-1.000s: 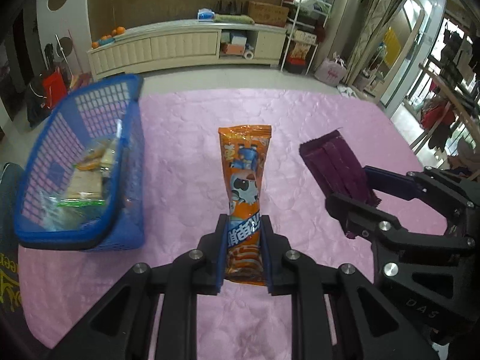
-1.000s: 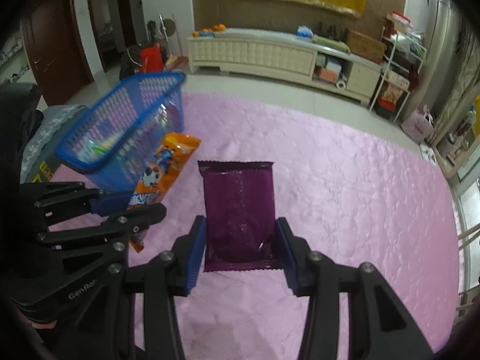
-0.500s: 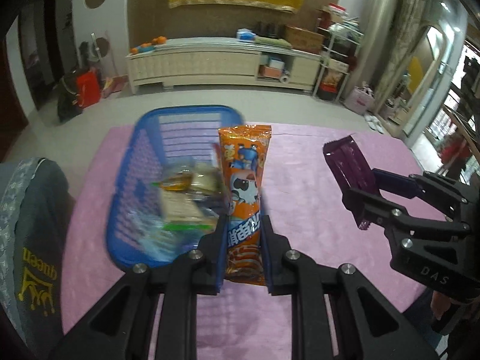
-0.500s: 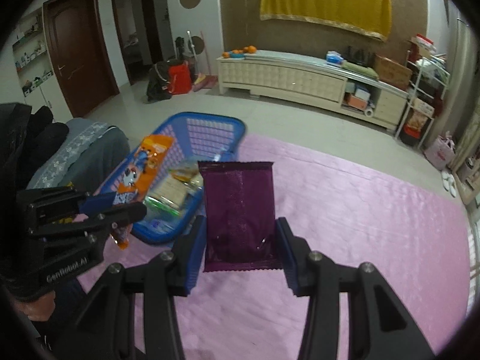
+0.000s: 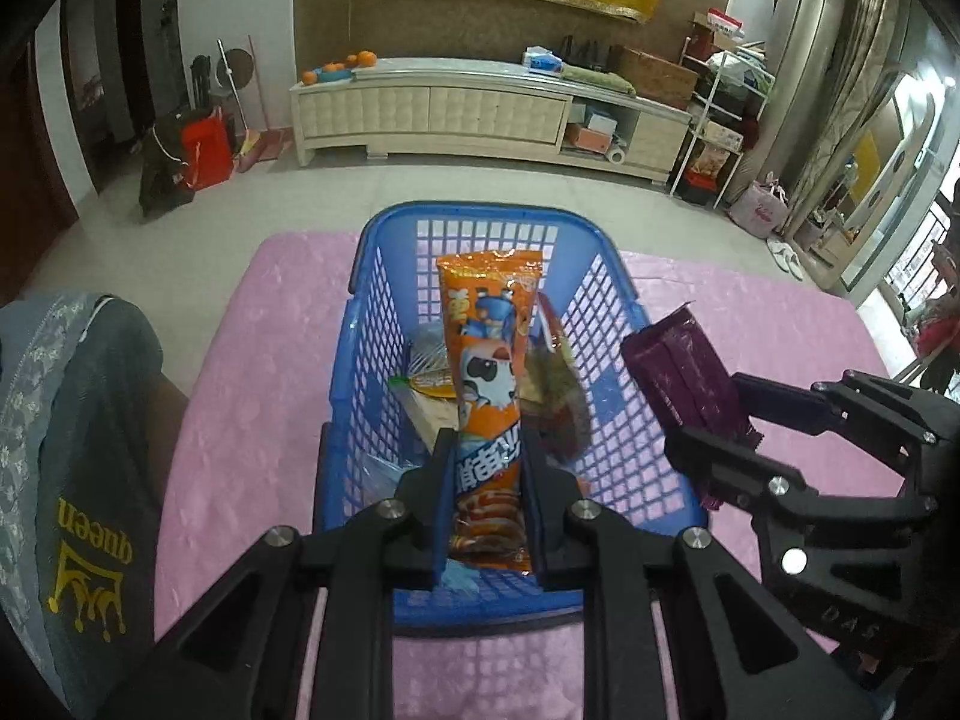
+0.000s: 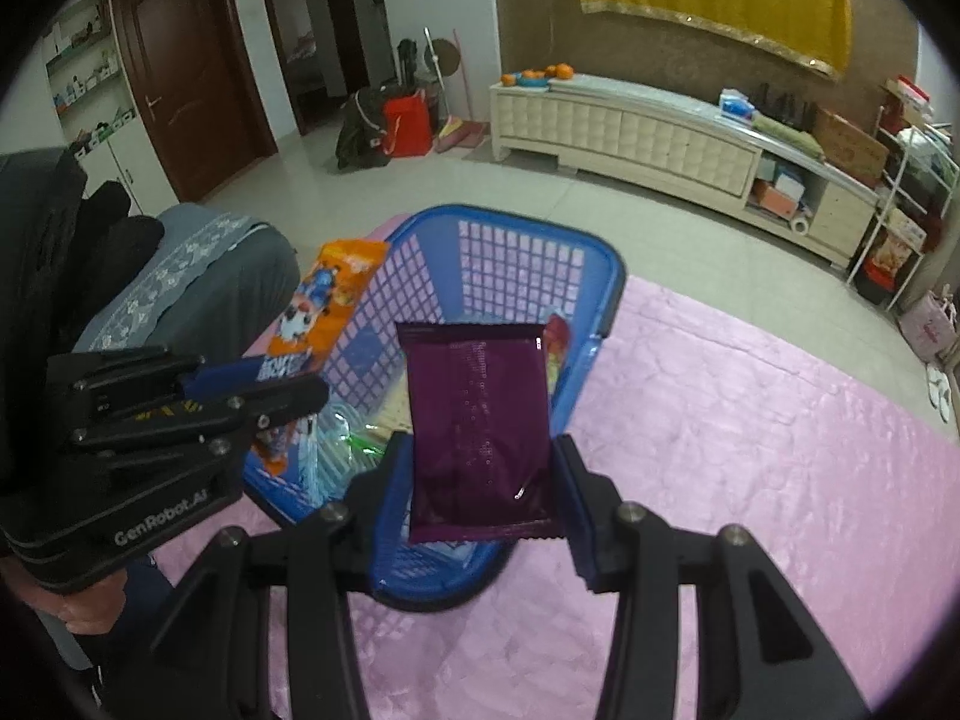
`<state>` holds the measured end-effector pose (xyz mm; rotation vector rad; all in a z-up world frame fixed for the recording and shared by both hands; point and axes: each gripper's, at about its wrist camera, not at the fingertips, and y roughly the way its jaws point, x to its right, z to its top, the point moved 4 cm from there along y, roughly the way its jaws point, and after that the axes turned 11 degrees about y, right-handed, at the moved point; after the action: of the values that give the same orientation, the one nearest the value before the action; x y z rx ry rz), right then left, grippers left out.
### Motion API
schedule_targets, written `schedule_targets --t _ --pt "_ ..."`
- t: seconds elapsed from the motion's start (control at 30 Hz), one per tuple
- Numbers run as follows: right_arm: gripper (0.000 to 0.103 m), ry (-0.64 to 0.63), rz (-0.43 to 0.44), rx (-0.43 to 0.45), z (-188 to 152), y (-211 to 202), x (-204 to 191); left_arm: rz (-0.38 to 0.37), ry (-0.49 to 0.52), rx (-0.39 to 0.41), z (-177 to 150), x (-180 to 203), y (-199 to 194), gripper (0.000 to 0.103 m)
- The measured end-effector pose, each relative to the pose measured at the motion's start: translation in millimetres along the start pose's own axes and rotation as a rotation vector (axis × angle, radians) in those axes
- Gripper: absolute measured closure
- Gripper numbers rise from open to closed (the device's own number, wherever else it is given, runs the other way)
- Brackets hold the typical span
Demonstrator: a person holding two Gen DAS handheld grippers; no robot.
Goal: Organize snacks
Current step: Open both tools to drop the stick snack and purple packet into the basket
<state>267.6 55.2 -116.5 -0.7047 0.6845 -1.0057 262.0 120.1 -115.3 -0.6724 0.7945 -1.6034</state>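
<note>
Clamping an orange snack packet (image 5: 489, 384) by its lower end, the left claw (image 5: 487, 501) holds it above the blue basket (image 5: 606, 258) of snacks on the pink-covered counter (image 5: 264, 360), while beside it the right claw (image 6: 483, 495) grips a purple packet (image 6: 480, 420) over the same basket.

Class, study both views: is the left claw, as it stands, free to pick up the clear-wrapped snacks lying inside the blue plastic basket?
Probably not. The left claw is shut on the orange snack packet, so it has no free grip, though the blue plastic basket is open-topped beneath it.
</note>
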Motion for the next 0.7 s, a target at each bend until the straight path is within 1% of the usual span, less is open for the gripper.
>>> schedule_targets --t 0.03,0.1,0.3,0.33,0.37,0.43,0.5,0.53,0.6,0.63,0.7 --pt "0.053 -0.004 0.003 -0.012 -1.2 5.4 -1.4 -0.015 -0.004 -0.004 -0.2 -0.5 4.4 0.085" --pt "0.053 -0.015 0.003 -0.024 -3.2 10.8 -2.9 -0.020 -0.004 -0.013 -0.6 -1.2 10.1 0.085" --pt "0.052 -0.053 -0.028 -0.057 -7.5 23.0 -7.5 -0.040 -0.009 -0.041 -2.5 -6.6 28.0 0.085" --pt "0.052 -0.056 -0.042 -0.062 -8.0 25.7 -7.8 -0.038 -0.014 -0.052 -3.1 -8.1 31.4 0.081" --pt "0.052 -0.061 -0.053 -0.065 -9.1 27.3 -8.2 -0.041 -0.016 -0.058 -4.6 -10.1 33.3 0.072" --pt "0.051 -0.079 -0.061 -0.057 -10.7 25.5 -9.9 -0.041 -0.008 -0.058 -6.1 -9.6 33.9 0.063" --pt "0.047 -0.083 -0.056 -0.053 -10.8 24.5 -10.7 -0.018 -0.005 -0.053 -7.3 -9.9 32.3 0.062" --pt "0.046 -0.084 -0.075 -0.044 -11.4 22.8 -9.6 -0.013 -0.014 -0.052 -8.3 -10.3 30.5 0.060" --pt "0.037 -0.088 -0.087 -0.028 -11.7 19.8 -8.5 -0.026 -0.027 -0.047 -11.5 -12.0 26.1 0.056" --pt "0.035 -0.082 -0.083 -0.020 -11.4 16.9 -7.1 -0.030 -0.031 -0.040 -12.7 -11.5 22.0 0.051" --pt "0.031 -0.073 -0.072 -0.006 -12.3 10.8 -5.1 -0.022 -0.018 -0.026 -13.8 -9.7 15.1 0.049"
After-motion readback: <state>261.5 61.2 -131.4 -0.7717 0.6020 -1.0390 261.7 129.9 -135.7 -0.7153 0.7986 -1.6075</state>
